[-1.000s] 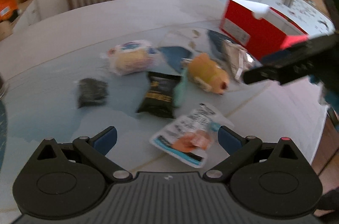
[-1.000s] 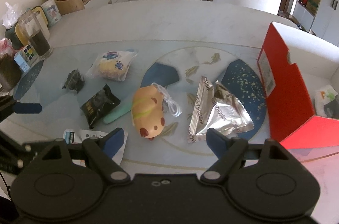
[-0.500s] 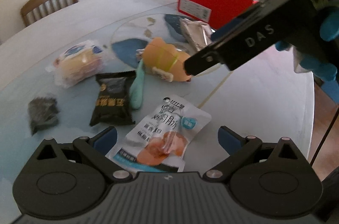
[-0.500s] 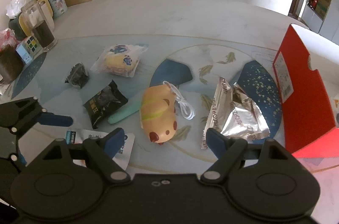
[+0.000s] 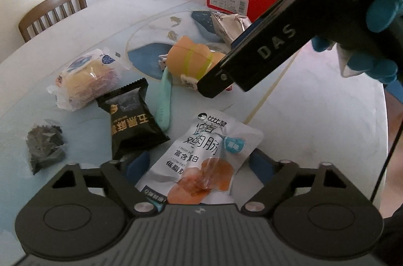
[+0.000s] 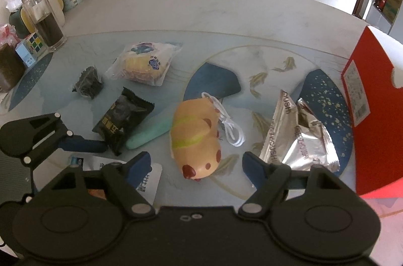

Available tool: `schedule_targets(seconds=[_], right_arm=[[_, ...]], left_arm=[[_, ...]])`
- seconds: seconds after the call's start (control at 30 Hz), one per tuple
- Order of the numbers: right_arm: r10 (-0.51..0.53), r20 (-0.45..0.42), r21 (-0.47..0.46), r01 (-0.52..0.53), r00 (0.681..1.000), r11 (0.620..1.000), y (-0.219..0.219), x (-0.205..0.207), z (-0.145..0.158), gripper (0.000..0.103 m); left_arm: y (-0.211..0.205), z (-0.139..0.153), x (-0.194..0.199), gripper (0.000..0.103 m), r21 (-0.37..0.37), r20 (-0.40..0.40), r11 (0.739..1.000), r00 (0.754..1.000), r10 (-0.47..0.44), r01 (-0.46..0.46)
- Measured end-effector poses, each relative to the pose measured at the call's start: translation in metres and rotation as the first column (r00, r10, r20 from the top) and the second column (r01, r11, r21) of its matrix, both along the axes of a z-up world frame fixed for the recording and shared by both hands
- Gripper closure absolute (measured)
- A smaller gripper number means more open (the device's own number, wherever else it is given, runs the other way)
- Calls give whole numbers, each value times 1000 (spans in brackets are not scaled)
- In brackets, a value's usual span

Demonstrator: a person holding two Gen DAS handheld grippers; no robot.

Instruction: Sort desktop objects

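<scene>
Left of the orange plush toy point(image 6: 195, 137) lie a black snack packet point(image 6: 123, 121) and a mint stick point(image 6: 148, 134). The left gripper point(image 5: 199, 162), fingers apart, straddles the white sausage pouch point(image 5: 204, 155). The right gripper point(image 6: 196, 162), fingers apart, hangs over the toy; a crumpled foil bag point(image 6: 297, 137) and a red box point(image 6: 375, 115) sit to its right.

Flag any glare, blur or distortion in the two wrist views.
Left wrist: window glare washes out the table at right; right claw is soft, near the lens. Right wrist: red box blooms pink at its lower edge; fisheye bows the table rim; toy sharp.
</scene>
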State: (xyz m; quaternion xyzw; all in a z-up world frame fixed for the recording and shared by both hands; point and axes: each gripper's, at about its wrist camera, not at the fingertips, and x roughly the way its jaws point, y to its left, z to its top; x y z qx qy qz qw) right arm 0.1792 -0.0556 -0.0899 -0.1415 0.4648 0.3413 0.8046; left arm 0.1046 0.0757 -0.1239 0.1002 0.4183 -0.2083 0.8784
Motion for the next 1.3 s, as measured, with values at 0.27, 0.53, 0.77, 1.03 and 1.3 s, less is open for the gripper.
schedule_targets(seconds=[0.27,0.53,0.77,1.03,1.3], right_arm=[[9,-1,-15,-10,1000,1000,10,4,-7,31],[-1,12,-51,2,1000,999,16,6,-11,54],[-2,24,-46,3,1000,999,16,3,-8,59],[1,42,-34,0,999,999,13,0,2,61],[3,49,-26,-2,999,1000,8,-5,11,62]], left_arm=[[0,3,-2,35,4,8,1000,1000,17,-17],[0,3,-3,40,5,13,999,999,35,-35],[2,5,-7,43,-11,20,999,998,52,-52],[3,9,-9,44,-19,24,998,998,64,-64],[3,19,-13,44,-42,22,997,998,62,-61]])
